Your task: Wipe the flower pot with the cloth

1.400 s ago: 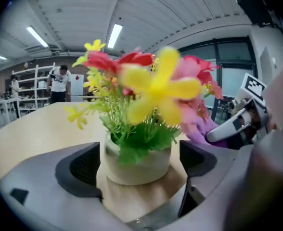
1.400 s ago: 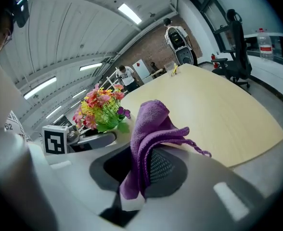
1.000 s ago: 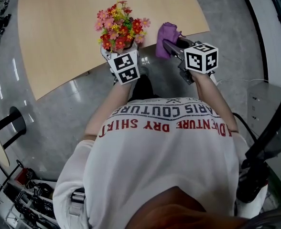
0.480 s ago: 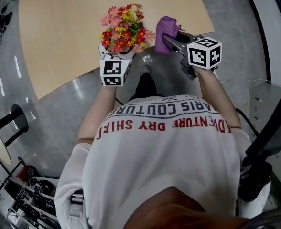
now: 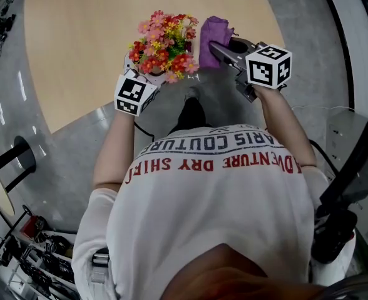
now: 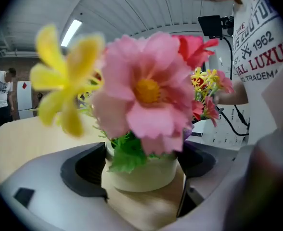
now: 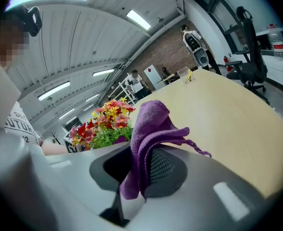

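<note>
head view: the left gripper reaches up into the base of the flowers at the near edge of the table. the blooms cover the pot here, so it does not show from above. the right gripper sits at 3 o'clock of the flowers, with the purple cloth bunched at its tip, just beside the blooms. i cannot tell whether cloth and petals touch.

left gripper view: its jaws are narrowed onto the pot, one pad on each side of the wall, so it is holding it. the pot is short, round and cream-coloured and stands about upright, its axis running 6 to 12 o'clock. its lower wall is bare and in plain sight. big pink, yellow and red flowers and green leaves spill over the rim and hide the top. tan table shows under it; i cannot tell if the base rests there or hangs just above.

right gripper view: its jaws are pinched on a fold of cloth, the rest standing up in a loose peak with a frayed thread trailing to 3 o'clock. the flowers lie at 10 o'clock of the cloth, near, and the pot wall is hidden behind the gripper body. my reading is that wiping has not begun. the cloth must go left and down, under the blooms, to meet the bare wall.
</note>
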Available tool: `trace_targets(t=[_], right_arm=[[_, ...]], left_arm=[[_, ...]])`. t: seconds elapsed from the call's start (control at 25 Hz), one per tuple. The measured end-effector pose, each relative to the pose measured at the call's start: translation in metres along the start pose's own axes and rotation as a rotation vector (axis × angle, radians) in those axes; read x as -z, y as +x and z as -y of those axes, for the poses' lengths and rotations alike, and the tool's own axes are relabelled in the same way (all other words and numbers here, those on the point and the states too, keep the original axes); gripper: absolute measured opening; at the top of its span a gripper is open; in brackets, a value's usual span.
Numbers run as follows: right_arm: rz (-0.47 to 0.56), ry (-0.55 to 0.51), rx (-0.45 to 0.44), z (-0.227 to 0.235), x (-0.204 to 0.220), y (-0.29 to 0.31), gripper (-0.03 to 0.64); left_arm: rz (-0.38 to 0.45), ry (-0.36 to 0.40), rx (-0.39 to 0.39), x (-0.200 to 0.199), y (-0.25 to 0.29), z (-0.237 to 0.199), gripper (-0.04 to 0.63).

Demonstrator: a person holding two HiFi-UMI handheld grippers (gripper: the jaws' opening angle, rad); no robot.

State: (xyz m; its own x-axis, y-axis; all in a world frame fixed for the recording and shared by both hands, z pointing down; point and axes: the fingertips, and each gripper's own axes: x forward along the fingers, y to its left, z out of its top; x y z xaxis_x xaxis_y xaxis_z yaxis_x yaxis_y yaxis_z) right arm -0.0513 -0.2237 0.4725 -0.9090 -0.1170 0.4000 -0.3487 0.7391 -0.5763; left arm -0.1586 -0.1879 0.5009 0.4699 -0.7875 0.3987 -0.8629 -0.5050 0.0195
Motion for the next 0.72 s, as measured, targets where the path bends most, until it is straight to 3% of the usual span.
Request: trace_targets(t=[0.52, 0.72], right_arm=[[-0.090, 0.021, -0.063, -0.005, 0.007, 0.044, 0.046], [-0.181, 0.007, 0.008, 0.015, 0.020, 0.060, 0.044]], left_arm=[[0.031, 0.004, 0.029, -0.006, -0.001, 0.001, 0.476], [0.036, 0.009, 0.034, 0.002, 0.002, -0.003, 0.476]])
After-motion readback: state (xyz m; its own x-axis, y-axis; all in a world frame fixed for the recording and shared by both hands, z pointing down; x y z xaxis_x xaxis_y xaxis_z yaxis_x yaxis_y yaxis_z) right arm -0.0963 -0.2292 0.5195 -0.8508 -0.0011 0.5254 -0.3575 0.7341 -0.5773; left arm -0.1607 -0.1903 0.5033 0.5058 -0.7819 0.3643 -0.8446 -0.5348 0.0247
